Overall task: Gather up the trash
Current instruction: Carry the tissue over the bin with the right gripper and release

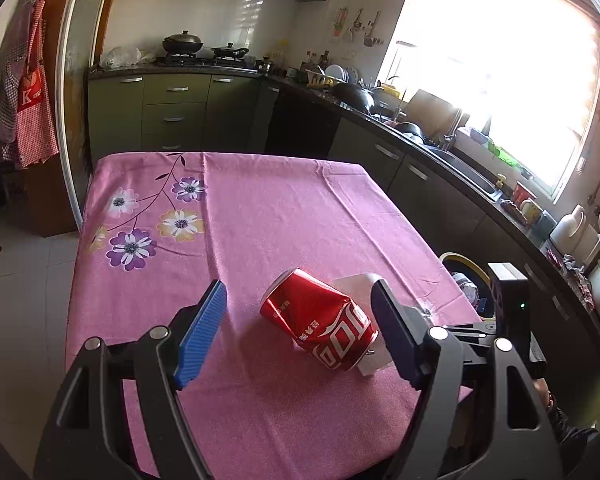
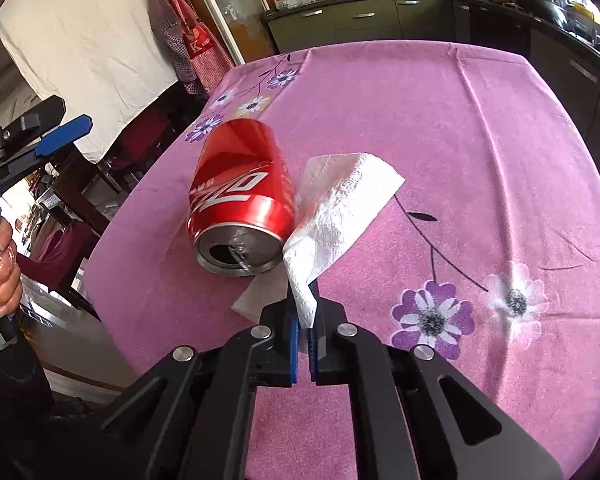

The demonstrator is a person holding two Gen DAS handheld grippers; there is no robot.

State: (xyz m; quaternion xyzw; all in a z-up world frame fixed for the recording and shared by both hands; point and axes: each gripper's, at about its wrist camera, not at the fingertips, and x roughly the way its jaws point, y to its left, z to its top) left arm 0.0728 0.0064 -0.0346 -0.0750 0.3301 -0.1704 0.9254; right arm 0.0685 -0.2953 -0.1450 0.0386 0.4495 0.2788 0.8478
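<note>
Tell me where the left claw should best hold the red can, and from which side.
Probably across the middle of the red can, from above. It lies on its side between the open left claw fingers, and its dented waist offers flatter faces than the round ends.

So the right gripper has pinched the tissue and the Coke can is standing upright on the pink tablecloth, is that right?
Not quite. The right gripper has pinched the tissue, but the Coke can lies dented on its side on the pink tablecloth, its opened top facing the camera in the right wrist view.
</note>
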